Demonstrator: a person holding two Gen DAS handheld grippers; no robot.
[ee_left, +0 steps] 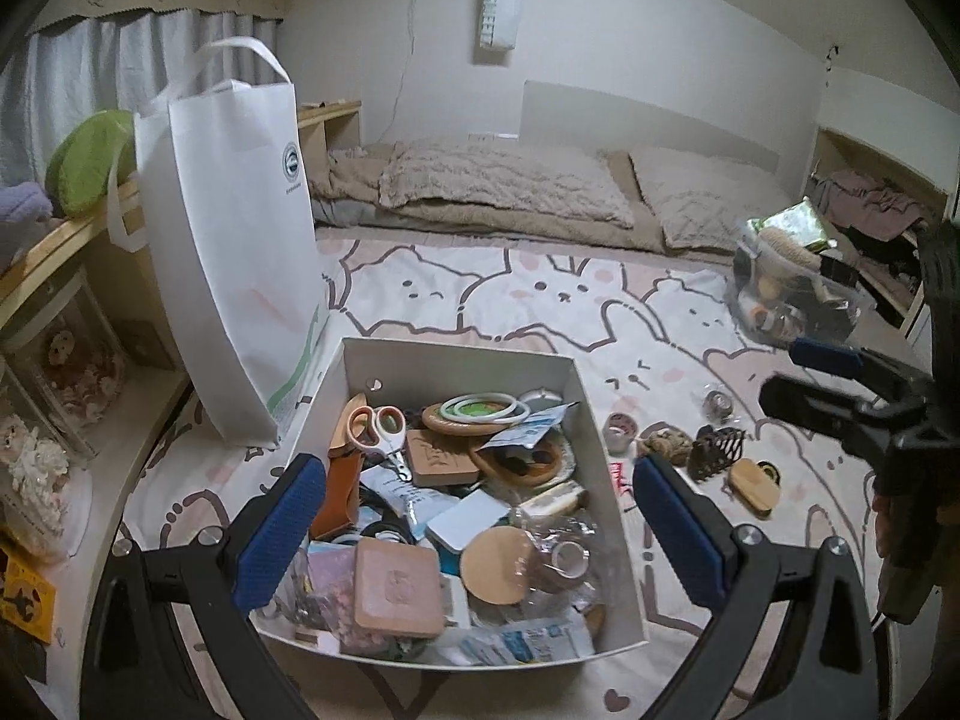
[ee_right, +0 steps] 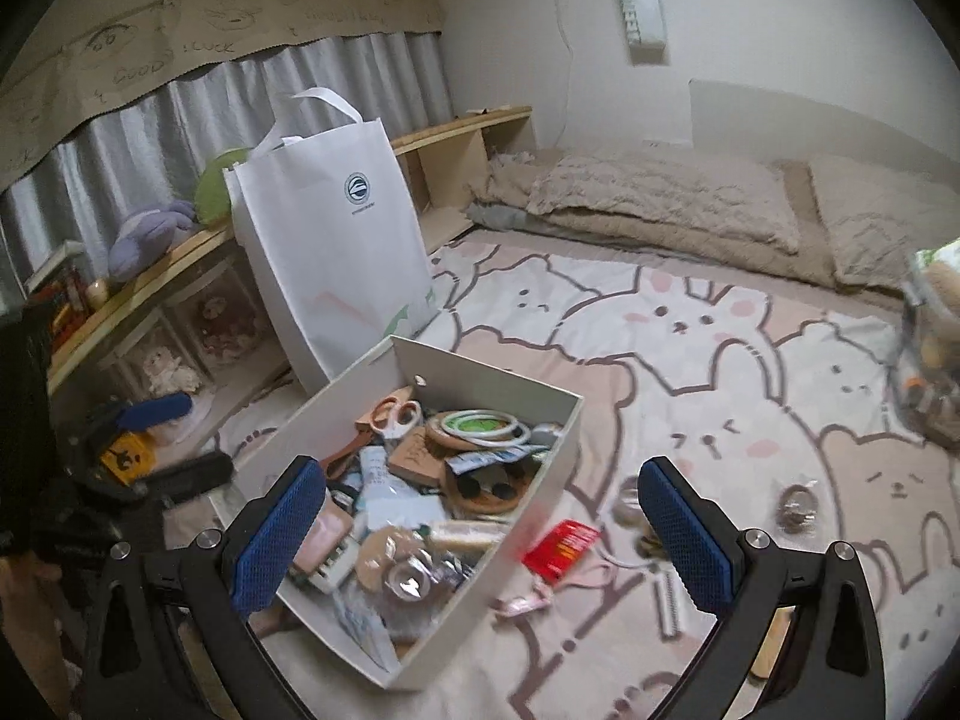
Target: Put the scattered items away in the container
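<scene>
A white box (ee_left: 450, 363) sits on the cartoon-print bedspread, packed with scissors (ee_left: 378, 429), wooden discs, rings and packets. My left gripper (ee_left: 480, 534) hovers open over its near end, nothing between the blue pads. To the right of the box lie a tape roll (ee_left: 618, 429), a jute ball (ee_left: 666, 444), a dark hair claw (ee_left: 717, 450) and a wooden brush (ee_left: 753, 483). My right gripper (ee_right: 480, 534) is open and empty above the box (ee_right: 492, 381) corner, near a red packet (ee_right: 561, 546), a pink ribbon (ee_right: 534, 597) and a small bag of trinkets (ee_right: 795, 510).
A tall white tote bag (ee_left: 234, 252) stands against the box's far left corner. A clear bag of oddments (ee_left: 792, 294) lies at the right. Pillows (ee_left: 504, 186) line the headboard. A wooden shelf (ee_right: 150, 282) with plush toys runs along the left.
</scene>
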